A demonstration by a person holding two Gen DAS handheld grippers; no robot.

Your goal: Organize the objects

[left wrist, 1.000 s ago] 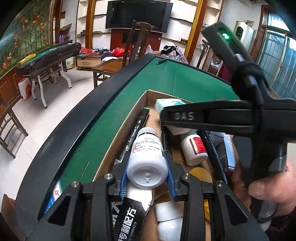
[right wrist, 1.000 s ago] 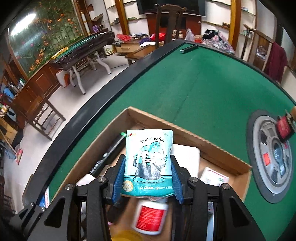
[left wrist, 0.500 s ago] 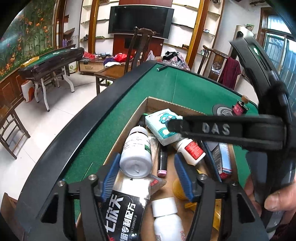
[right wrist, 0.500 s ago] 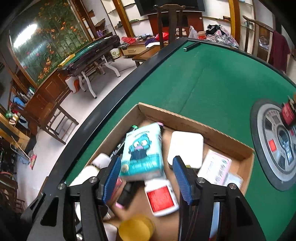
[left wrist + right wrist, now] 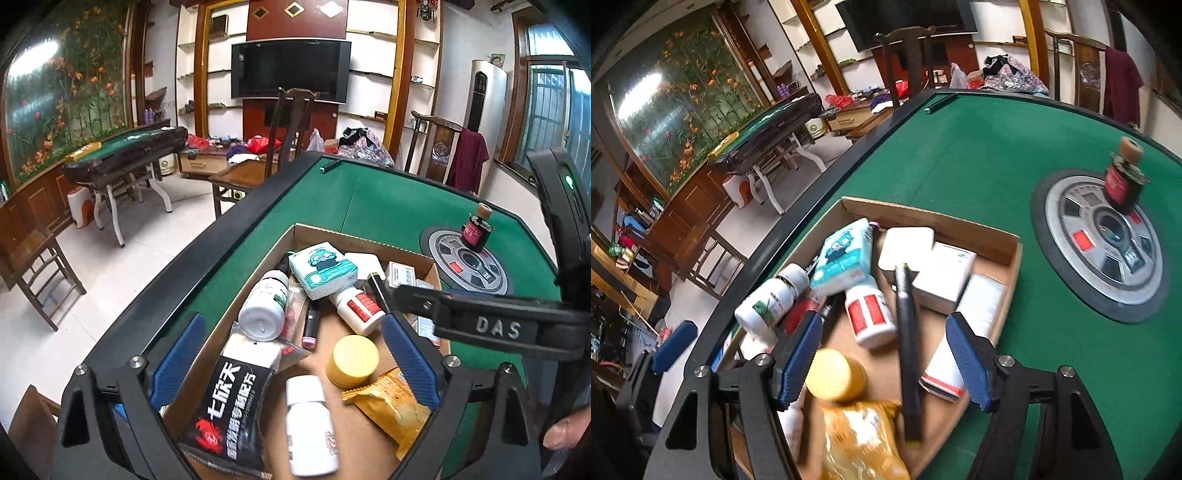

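Both tongs released, nothing between the pads. Left gripper (image 5: 291, 354) jaws have just been opening and stand wide over the cardboard box (image 5: 369, 236); the white bottle (image 5: 264, 312) lies free on its side at centre-left of the left wrist frame, propped on the black sachet (image 5: 229, 398). Right gripper (image 5: 882, 356) jaws have also just been opening; the teal tissue pack (image 5: 846, 254) lies loose in the box, left of centre in the right wrist frame, leaning on other items.

Still outside the box: dark red jar (image 5: 1123, 184) with a cork lid, upright on the round console (image 5: 1067, 206) in the green table (image 5: 960, 147), upper right of the right wrist frame. Probably the next item.

Risks from here:
- Box is a heap. White bottle sits on the sachet and could roll toward the box's left wall if anything nudges the pile.
- Tissue pack rests tilted on the red-label bottle (image 5: 870, 314); another drop there may shift both.
- Black marker (image 5: 907, 332) lies right between the right pads, so an early close would grab it back out.
- Jar is tall with a narrow base on an uneven console; a side bump from a finger tips it.
- The two tongs are close together, lower right of the left wrist frame; crossing moves may clash.
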